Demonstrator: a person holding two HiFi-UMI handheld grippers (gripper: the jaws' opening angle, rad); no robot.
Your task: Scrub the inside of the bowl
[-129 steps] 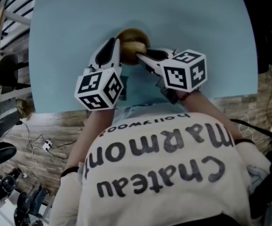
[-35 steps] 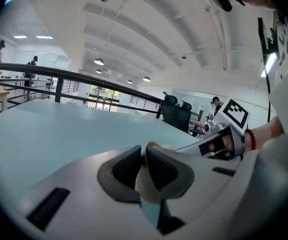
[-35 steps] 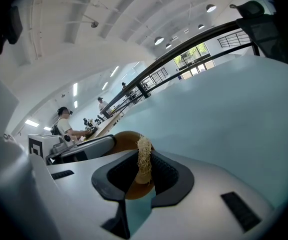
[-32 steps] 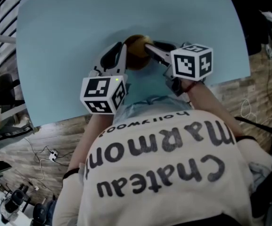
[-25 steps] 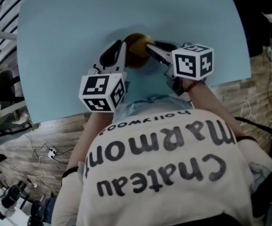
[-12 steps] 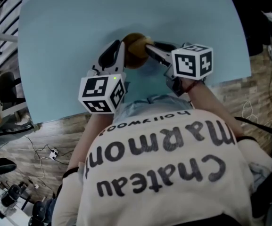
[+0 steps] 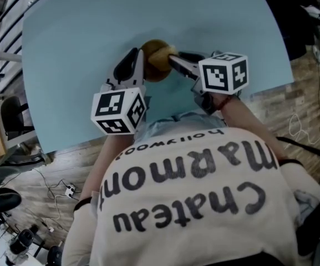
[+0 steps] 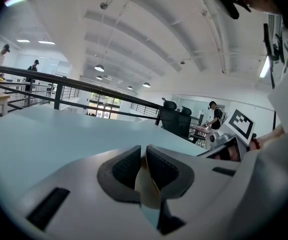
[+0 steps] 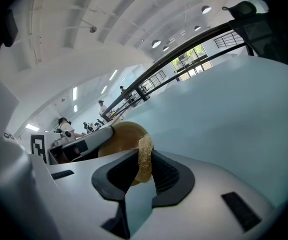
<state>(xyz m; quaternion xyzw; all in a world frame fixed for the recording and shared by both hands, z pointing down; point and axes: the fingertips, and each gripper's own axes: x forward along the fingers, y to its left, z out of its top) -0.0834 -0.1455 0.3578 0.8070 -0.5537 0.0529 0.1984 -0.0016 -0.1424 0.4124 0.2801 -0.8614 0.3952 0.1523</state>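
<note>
A pale blue table (image 7: 82, 43) fills the upper part of the head view. Below it, nearest the camera, is the person's white printed shirt (image 7: 187, 204).

Near the table's close edge sits a brown wooden bowl (image 7: 150, 68), flanked by the two grippers, which come in from the person's side.

The left gripper (image 8: 144, 156) reaches the bowl from the left. In its own view its dark pads stand almost together, with only a thin tan strip of the bowl's wall between them, so it grips the bowl by the rim. Its marker cube (image 7: 118, 111) hangs over the table's edge.

The right gripper (image 7: 172, 60) comes in from the right, its marker cube (image 7: 223, 73) just behind. Its jaws are closed to a narrow gap on a small, pale, fibrous scrub pad (image 9: 144, 156), which stands upright between the pads and pokes out above them.

In the right gripper view the bowl's rounded brown side rises directly behind the pad. In the head view the pad lies within the bowl's outline, at its right side. Whether the pad presses on the inner wall cannot be told.
</note>
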